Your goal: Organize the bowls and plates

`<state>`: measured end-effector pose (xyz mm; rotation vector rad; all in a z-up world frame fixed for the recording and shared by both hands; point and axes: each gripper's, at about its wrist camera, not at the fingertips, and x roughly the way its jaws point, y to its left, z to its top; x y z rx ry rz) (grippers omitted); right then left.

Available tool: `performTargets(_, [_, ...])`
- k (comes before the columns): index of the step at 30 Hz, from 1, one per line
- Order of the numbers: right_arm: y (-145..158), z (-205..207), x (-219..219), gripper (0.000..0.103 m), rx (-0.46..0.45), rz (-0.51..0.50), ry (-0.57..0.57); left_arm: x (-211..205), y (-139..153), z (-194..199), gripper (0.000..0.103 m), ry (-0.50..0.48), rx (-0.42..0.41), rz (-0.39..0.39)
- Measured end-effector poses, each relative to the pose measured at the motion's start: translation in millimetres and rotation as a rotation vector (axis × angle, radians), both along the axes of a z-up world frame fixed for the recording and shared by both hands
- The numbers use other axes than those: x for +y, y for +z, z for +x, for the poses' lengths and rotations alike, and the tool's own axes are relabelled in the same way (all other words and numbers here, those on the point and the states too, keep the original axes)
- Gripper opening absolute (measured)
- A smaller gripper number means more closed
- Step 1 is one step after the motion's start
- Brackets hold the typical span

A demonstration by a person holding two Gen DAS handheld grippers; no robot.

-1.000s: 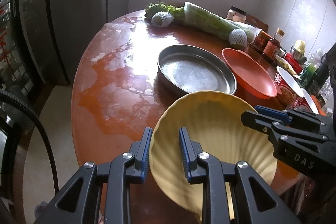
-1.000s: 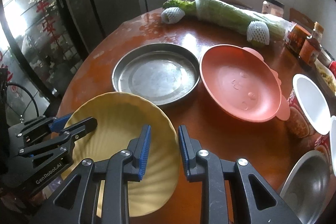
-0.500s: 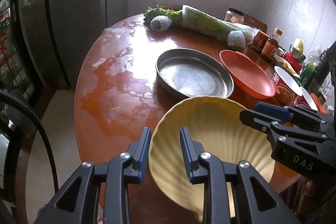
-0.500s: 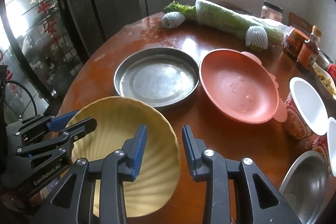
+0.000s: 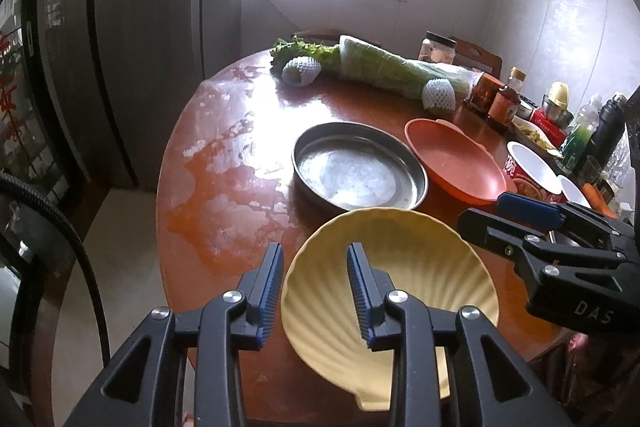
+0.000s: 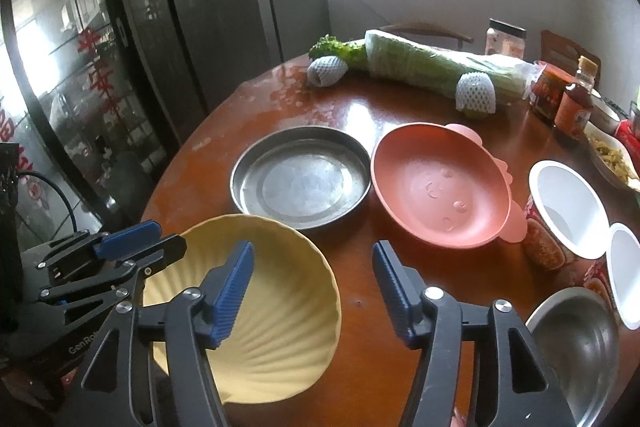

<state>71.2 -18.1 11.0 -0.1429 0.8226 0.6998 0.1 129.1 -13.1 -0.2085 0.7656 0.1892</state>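
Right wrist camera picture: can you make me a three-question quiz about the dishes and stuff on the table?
1. Which dish sits right beside the pink plate?
A. a round steel pan
B. a blue bowl
C. a glass jug

2. How many fruits in white foam nets are on the table?
A. one
B. two
C. five

3. How are the right tongs?
A. shut tight on the pink plate
B. open
C. carrying the steel pan

Answers:
1. A: the round steel pan lies next to the pink plate, their rims close together.
2. B: two net-wrapped fruits rest by the long green vegetable.
3. B: the right tongs have a wide gap between their blue pads.
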Motion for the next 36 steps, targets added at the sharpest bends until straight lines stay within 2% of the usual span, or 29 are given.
performTargets(5, [5.4,-0.3,-4.2,0.071,0.011,0.031,-0.015,2.2,9.2,2.1,0.039,-0.001,-0.011,0.024])
performTargets(14, [-2.1,18.3,0.8,0.071,0.127,0.089,-0.083,25.2,16.8,31.8,0.044,0.007,0.006,0.047])
performTargets(18, [-7.1,29.0,6.9,0.071,0.178,0.117,-0.099,36.5,13.5,54.6,0.044,-0.010,0.030,0.028])
performTargets(28, [-26.5,57.8,20.2,0.071,0.260,0.110,-0.168,39.9,-5.3,107.8,0.044,-0.065,0.098,0.010])
performTargets(36, [-30.9,66.1,30.1,0.057,0.242,0.082,-0.178,42.6,-17.4,126.8,0.043,-0.110,0.129,-0.033])
